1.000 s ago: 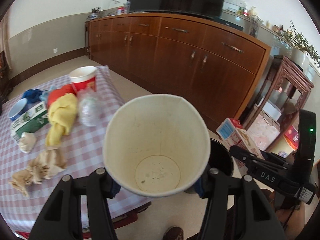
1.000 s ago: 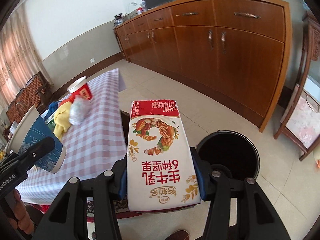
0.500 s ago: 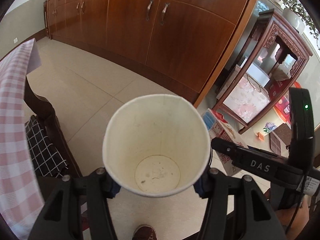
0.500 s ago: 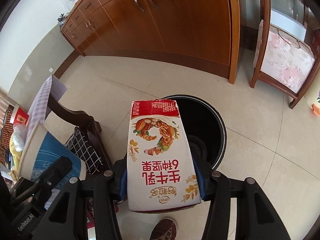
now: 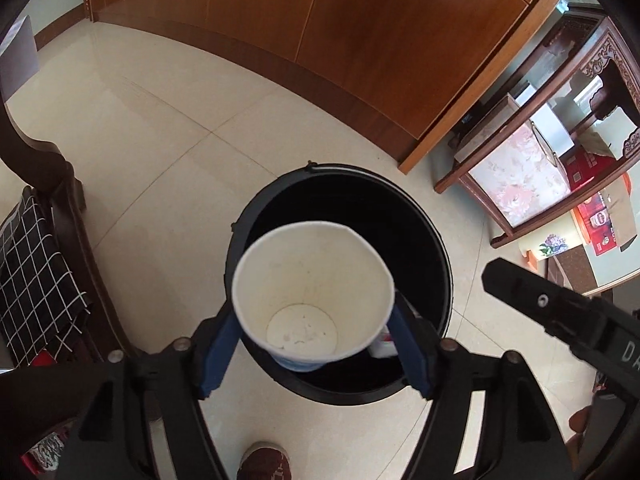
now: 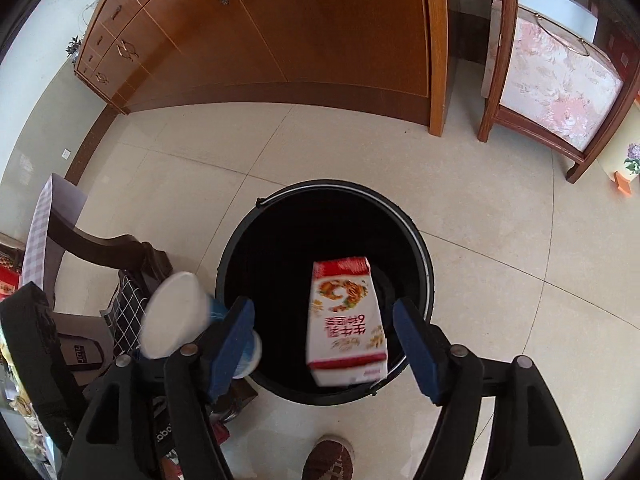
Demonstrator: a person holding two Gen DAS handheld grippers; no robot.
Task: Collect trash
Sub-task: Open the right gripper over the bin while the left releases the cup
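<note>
Both grippers are now hanging over the black bucket [image 6: 424,248], jaws opening: the milk carton [image 6: 346,322] is falling in, the paper cup [image 5: 312,296] slipping free, table trash remaining.

Beige tiled floor [image 5: 168,128] carries everything. Black round bin [image 5: 440,248] stands on it, mouth open, well clear of the wood sideboard [image 5: 360,32]. Carved side table [image 6: 532,92] right of the sideboard. Dark chair [image 5: 52,184] at left edge. Shoe [image 6: 328,460] near the bin.
</note>
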